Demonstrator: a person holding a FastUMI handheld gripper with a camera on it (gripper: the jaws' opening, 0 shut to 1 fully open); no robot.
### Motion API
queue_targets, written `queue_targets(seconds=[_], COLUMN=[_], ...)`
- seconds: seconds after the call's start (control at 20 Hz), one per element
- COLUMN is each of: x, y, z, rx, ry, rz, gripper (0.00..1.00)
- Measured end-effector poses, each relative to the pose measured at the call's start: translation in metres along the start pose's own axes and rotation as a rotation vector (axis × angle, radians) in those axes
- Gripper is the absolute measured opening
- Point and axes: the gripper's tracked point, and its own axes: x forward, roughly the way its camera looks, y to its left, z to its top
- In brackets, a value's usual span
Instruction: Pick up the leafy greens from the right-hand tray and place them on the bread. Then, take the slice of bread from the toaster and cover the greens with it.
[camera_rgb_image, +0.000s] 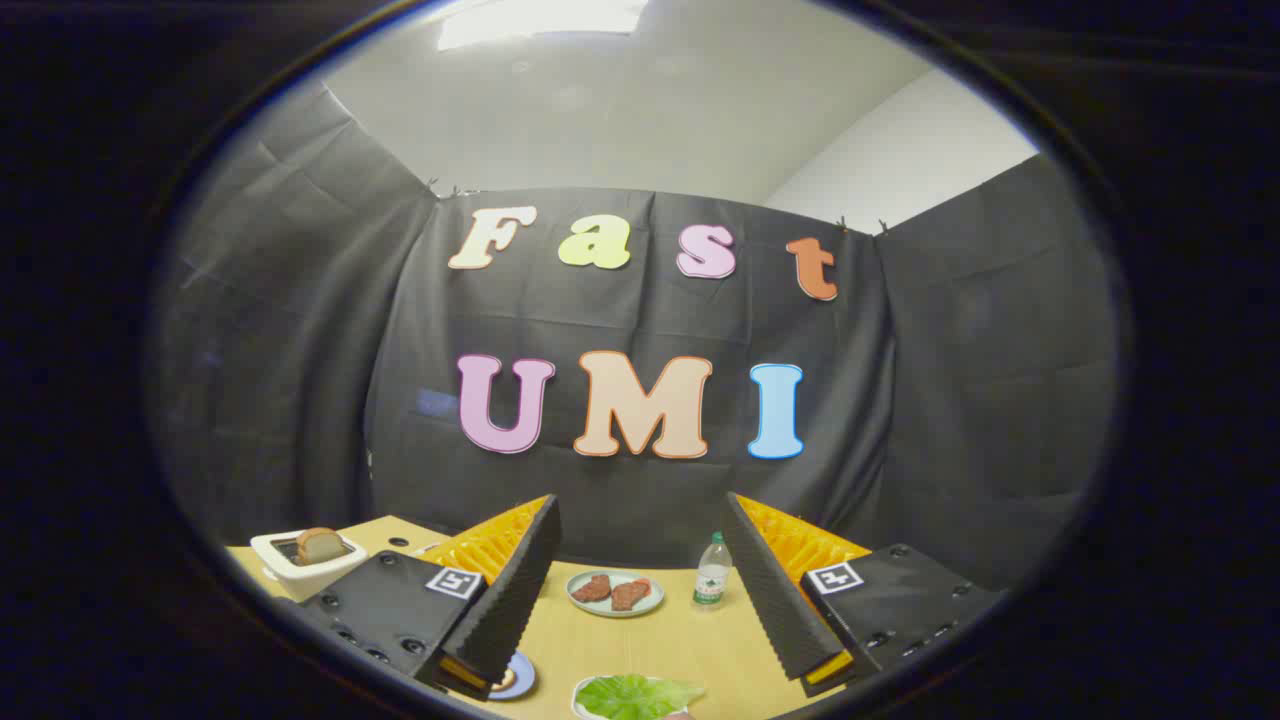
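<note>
Hanging above the wooden bench (690, 640), the gripper (640, 590) has its two fingers (520, 590) spread wide apart, released, with nothing between them. Their ridged black inner faces slant toward each other at the top, and orange backing shows behind each one.

Leafy greens (636, 696) lie on a white tray (580, 700) close under the fingers, in the gap between them. Beyond the greens, farther along the bench and also framed by the fingers, a pale green plate (614, 593) holds two reddish-brown pieces of meat (612, 590). Just beside that plate, next to the right finger, a small clear water bottle (712, 572) with a green label stands upright.

Off to the left, past the left finger, a white toaster (300, 562) sits near the bench corner with a slice of bread (319, 545) sticking up out of its slot. A small blue-rimmed plate (518, 678) peeks out from under the tip of the left finger; what lies on it is hidden, so I cannot tell whether bread is there.
</note>
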Motion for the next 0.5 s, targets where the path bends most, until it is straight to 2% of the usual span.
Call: queue_targets(seconds=[0.5], x=[-0.002], y=[-0.02], z=[-0.006], rx=[0.016], ry=[0.011], rz=[-0.007], gripper=[1.0])
